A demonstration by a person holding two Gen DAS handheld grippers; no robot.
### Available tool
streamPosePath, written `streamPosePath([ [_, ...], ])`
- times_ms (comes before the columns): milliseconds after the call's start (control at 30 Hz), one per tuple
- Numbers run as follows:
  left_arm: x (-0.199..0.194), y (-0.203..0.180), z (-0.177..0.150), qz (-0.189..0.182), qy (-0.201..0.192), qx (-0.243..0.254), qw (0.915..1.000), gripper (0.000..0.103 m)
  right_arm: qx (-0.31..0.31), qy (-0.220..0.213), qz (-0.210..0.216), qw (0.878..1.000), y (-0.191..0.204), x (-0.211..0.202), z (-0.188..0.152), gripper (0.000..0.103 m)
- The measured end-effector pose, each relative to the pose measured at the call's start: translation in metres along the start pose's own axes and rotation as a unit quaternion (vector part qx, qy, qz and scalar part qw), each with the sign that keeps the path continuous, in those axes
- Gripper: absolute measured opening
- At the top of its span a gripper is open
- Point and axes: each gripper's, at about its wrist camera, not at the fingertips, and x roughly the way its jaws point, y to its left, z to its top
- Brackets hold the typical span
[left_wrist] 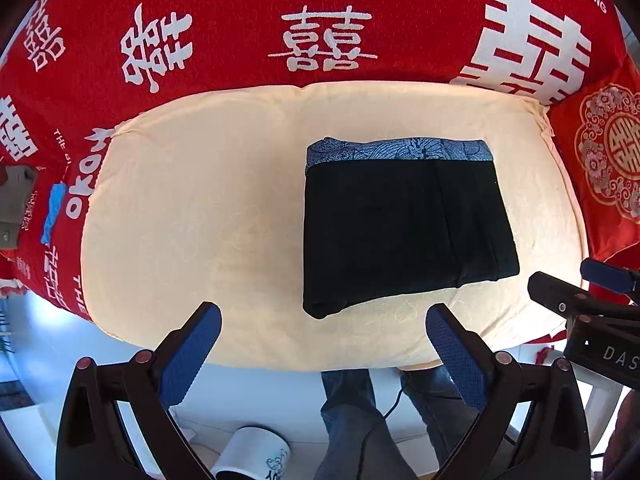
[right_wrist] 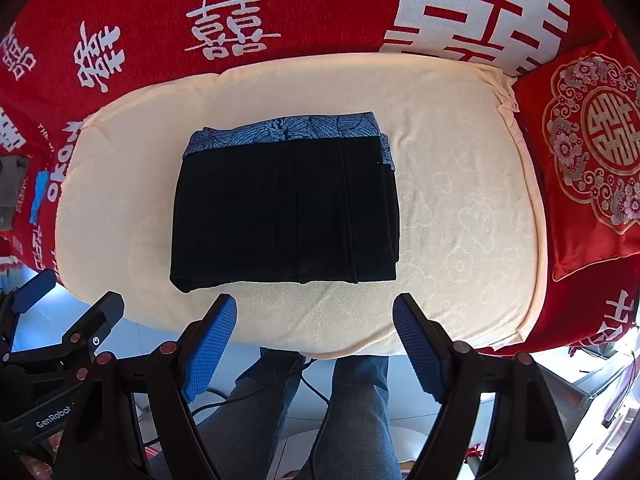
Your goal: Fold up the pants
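Left wrist view: black pants (left_wrist: 404,228), folded into a compact rectangle with a blue patterned waistband (left_wrist: 400,151) along the far edge, lie flat on a cream cushion pad (left_wrist: 192,208). The bundle sits right of the pad's middle, its near left corner close to the pad's front edge. The pad rests on a red cover (left_wrist: 240,40) printed with large white Chinese double-happiness characters. A red embroidered pillow (left_wrist: 604,160) with a round floral emblem lies against the pad's right edge. The left tongs (left_wrist: 324,320) hang above the pad's front edge, their blue-padded fingers spread wide apart and holding nothing; they do not touch the pants. At the right edge of this view the other tool's black body shows. Below the pad's front edge are the person's legs in blue jeans (left_wrist: 352,420), a pale floor and a white cup (left_wrist: 256,456) with dark markings. Right wrist view: the same folded pants (right_wrist: 284,216) appear left of centre on the pad (right_wrist: 460,208), waistband (right_wrist: 284,132) at the far side, folded edge toward the front. The right tongs (right_wrist: 314,312) are also wide open and empty, poised just in front of the bundle's near edge without contact. The red pillow (right_wrist: 592,160) fills the right side.
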Motion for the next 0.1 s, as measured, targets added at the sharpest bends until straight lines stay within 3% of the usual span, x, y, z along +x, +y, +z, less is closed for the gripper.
streamPosePath([
  [100,-0.0006,-0.0015,-0.0004,-0.001,0.0,0.005,1.0,0.103,0.0,0.0,-0.001,1.0,0.0002,0.0,-0.0004,0.083],
])
